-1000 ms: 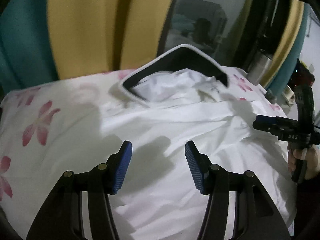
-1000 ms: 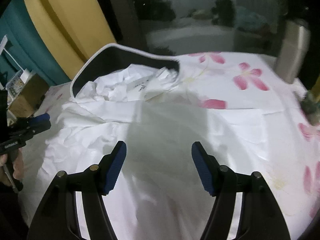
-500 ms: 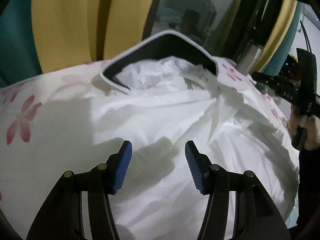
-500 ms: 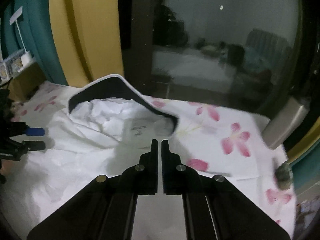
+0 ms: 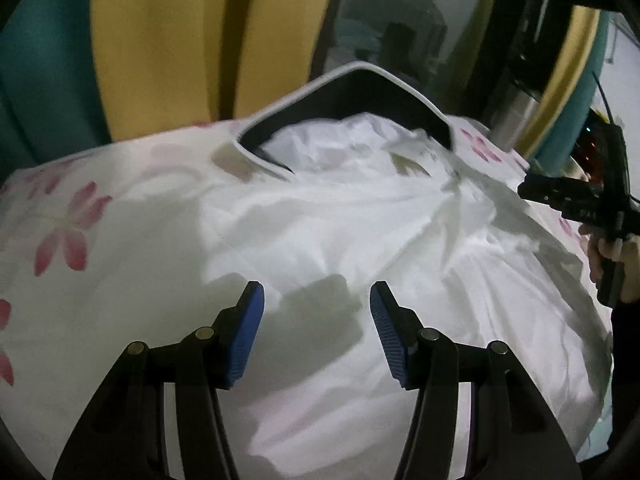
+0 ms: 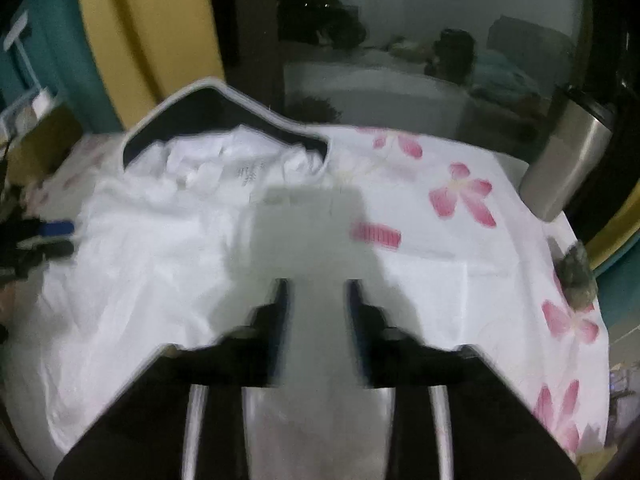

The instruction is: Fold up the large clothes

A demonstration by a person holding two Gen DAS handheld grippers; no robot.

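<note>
White shirt point(image 5: 360, 240) spread flat on floral sheet point(image 6: 460, 240), collar at 12 o'clock, ready for folding. Left gripper point(image 5: 316, 320) jaws wide, empty; right gripper point(image 6: 318, 312) jaws opening, empty.

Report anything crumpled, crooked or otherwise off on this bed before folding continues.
The white garment is not lying flat: its top is bunched into a wrinkled heap inside the dark collar, which stands up instead of lying down. Creases fan across the body. The floral sheet beneath looks smooth. Nothing is spilled or visibly torn.

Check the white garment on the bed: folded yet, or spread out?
Spread out. The white garment lies wrinkled across the floral sheet, dark collar at the far end, no neat fold visible.
</note>
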